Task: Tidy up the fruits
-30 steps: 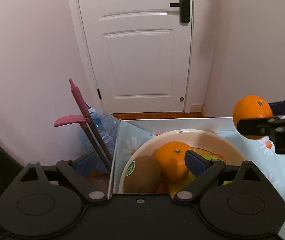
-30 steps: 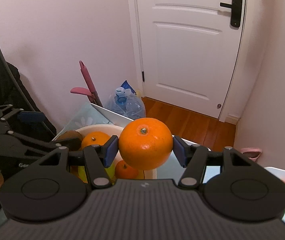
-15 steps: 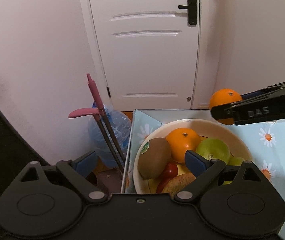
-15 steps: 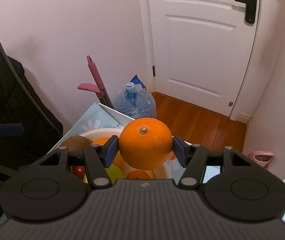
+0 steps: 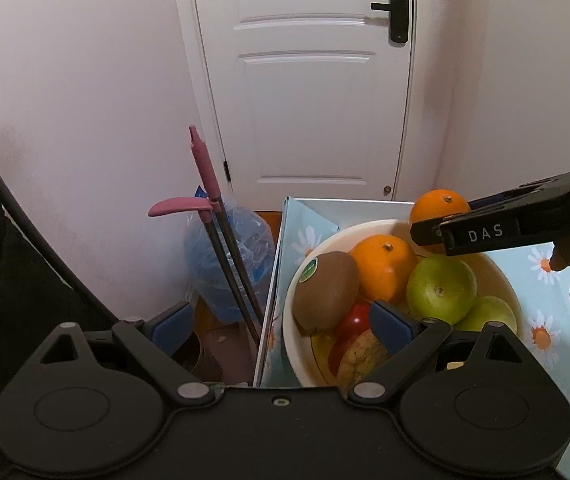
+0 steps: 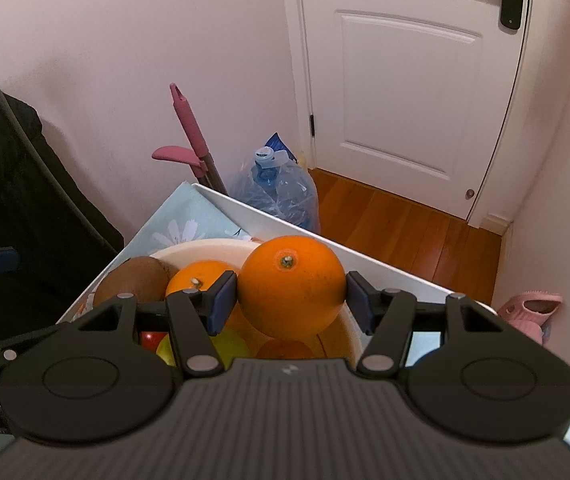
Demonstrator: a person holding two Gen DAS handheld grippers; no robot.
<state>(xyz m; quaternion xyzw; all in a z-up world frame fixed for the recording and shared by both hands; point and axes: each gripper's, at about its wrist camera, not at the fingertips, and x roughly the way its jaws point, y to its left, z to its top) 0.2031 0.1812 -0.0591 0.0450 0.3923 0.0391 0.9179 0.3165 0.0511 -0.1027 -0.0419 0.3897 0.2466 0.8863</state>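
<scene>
two oranges (image 5: 385, 268), two green apples (image 5: 441, 288), perhaps more

A white door (image 5: 309, 80) stands far behind. A pink-handled mop (image 5: 205, 184) leans against the left wall beside a blue water jug (image 5: 241, 248). A pink slipper (image 6: 529, 312) lies right.

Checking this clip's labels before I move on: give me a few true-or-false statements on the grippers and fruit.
1. The right gripper is shut on an orange. True.
2. The left gripper holds the kiwi. False: it is open, holding nothing.
3. The bowl contains green apples. True.
4. The held orange rests on the tablecloth. False: it is in the air by the bowl's far rim.
</scene>
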